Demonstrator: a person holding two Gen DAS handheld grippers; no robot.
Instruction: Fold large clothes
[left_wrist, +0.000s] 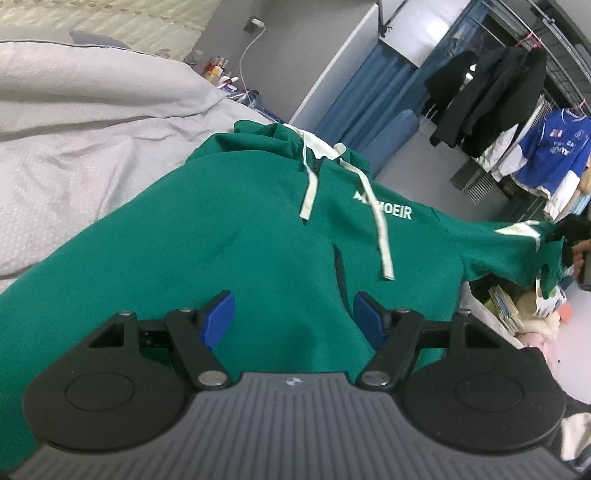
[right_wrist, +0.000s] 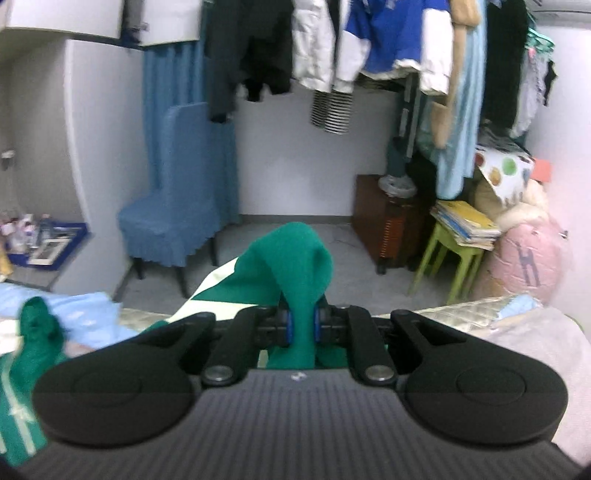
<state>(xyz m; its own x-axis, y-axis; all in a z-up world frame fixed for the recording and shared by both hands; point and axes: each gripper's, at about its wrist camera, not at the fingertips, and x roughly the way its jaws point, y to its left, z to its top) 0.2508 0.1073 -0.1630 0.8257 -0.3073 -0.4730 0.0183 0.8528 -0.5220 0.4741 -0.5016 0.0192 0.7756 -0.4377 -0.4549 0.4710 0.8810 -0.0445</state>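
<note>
A green hoodie (left_wrist: 240, 240) with white drawstrings (left_wrist: 384, 240) lies face up on a bed with a pale grey cover (left_wrist: 92, 147). My left gripper (left_wrist: 295, 317) hovers low over the hoodie's body. Its blue pads (left_wrist: 221, 317) stand wide apart and open, with fabric below them. One sleeve (left_wrist: 498, 251) stretches out to the right, lifted off the bed. In the right wrist view, my right gripper (right_wrist: 301, 325) is shut on a bunched fold of that green sleeve (right_wrist: 295, 258), which has a white stripe (right_wrist: 218, 280). The picture there is blurred by motion.
Beyond the bed's edge stand a blue covered chair (right_wrist: 173, 221), a brown cabinet (right_wrist: 384, 221), and a green stool (right_wrist: 454, 258) stacked with books. A rack of hanging clothes (right_wrist: 369, 44) lines the wall. A pink bundle (right_wrist: 528, 258) sits at the right.
</note>
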